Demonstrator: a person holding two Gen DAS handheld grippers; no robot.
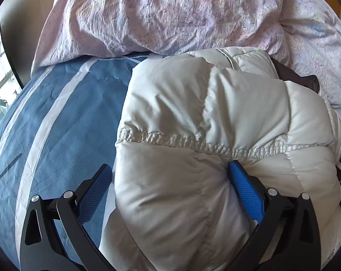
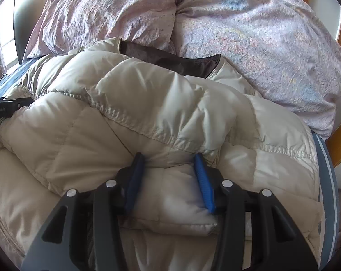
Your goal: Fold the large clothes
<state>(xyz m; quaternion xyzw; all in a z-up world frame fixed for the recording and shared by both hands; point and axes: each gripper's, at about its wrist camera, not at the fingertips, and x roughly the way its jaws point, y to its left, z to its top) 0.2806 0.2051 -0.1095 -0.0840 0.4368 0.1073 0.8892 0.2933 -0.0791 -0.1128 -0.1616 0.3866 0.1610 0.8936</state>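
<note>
The left gripper (image 1: 170, 171) stood spread wide, its blue-padded fingers (image 1: 246, 189) straddling a fat fold of the cream quilted down jacket (image 1: 193, 103), which lay on the blue white-striped bedsheet (image 1: 64, 113) with the crumpled pinkish duvet (image 1: 161, 13) at twelve o'clock. The right gripper (image 2: 170, 158) was pinched narrower on a jacket fold. At nine o'clock in the right view, small lettering on a black device (image 2: 5, 109) was too blurred to read.

Your jacket (image 1: 193, 117) lies on the sheet (image 1: 75, 103), with bare sheet at nine o'clock in the left view. The duvet (image 2: 238, 33) is heaped behind it at twelve, touching its far edge. Each gripper (image 2: 169, 176) sits at six, a jacket fold between its fingers.
</note>
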